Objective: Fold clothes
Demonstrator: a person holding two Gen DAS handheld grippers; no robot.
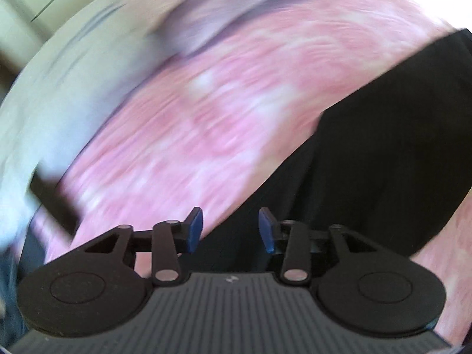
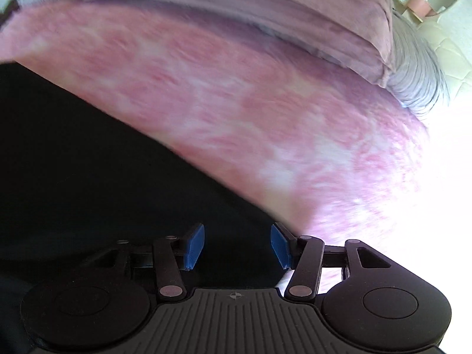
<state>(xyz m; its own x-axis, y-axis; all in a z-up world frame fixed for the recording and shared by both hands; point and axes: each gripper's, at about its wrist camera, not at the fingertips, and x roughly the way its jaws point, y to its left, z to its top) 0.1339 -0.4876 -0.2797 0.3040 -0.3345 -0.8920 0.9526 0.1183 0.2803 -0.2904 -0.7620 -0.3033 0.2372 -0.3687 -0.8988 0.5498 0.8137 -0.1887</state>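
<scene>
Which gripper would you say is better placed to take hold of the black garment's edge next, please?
Probably the right gripper: open, with the black garment's edge on the pink patterned bedcover beside its pad. The left gripper, also open, sits over the garment's interior.

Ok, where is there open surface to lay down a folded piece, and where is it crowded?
Free: the broad pink patterned cover, between the black garment and the mauve pillow, in both views. Crowded: the black garment lies right ahead of the left tool and right tool, both open and empty. Pale fabric borders the cover beyond the left tool. Blur hides detail.
</scene>
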